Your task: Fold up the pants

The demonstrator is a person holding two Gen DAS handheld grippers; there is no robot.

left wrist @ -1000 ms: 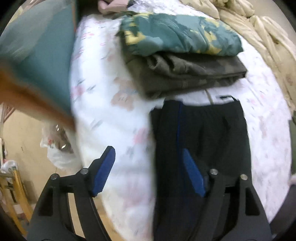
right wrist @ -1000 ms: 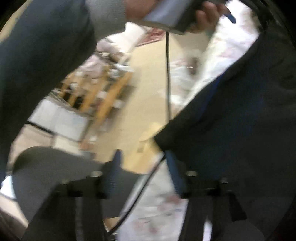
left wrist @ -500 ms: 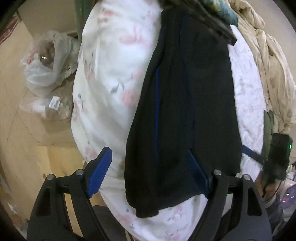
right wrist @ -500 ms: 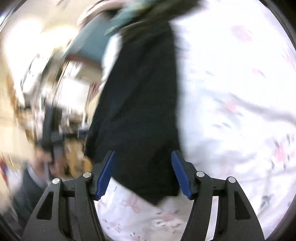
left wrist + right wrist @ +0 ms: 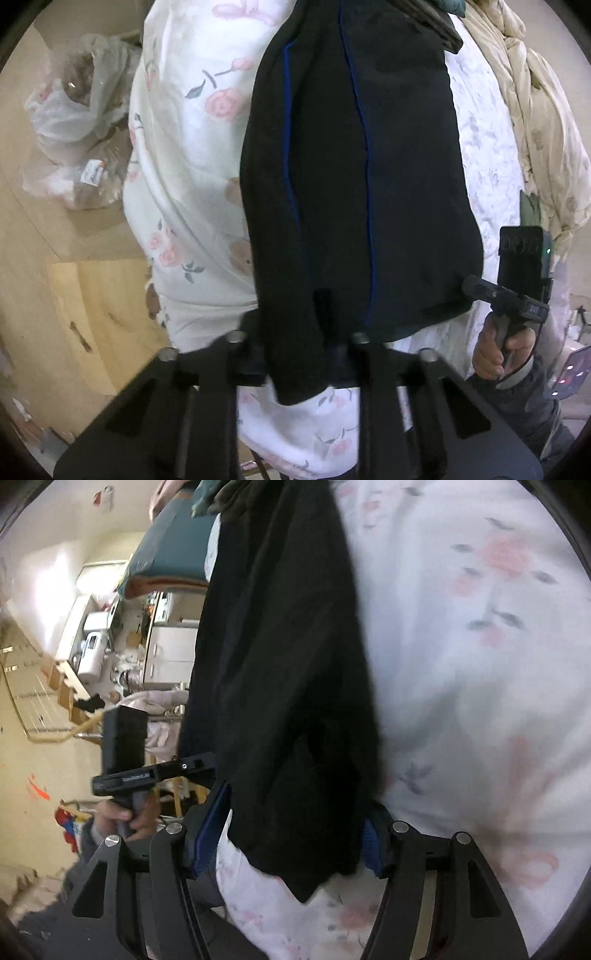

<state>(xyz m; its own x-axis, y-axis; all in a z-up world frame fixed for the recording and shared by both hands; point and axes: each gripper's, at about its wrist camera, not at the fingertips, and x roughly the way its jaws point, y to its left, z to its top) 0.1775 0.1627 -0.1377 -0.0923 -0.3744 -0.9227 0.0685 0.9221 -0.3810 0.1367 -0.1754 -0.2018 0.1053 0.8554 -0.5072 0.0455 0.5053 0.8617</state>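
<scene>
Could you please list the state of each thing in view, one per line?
black pants: laid out lengthwise on the bed, hem end at the bed edge, between both sets of jaws.
left gripper: jaws narrowed around the hem; a firm clamp cannot be told.
right gripper: jaws apart, straddling the hem.
floral bedsheet: spread under the pants.
cream comforter: bunched at the far side.

I count one pair of black pants point(image 5: 354, 177) on one bed point(image 5: 192, 147), two tongs point(image 5: 295, 354) point(image 5: 291, 834), one cream blanket point(image 5: 535, 110) and one plastic bag point(image 5: 74, 110).
</scene>
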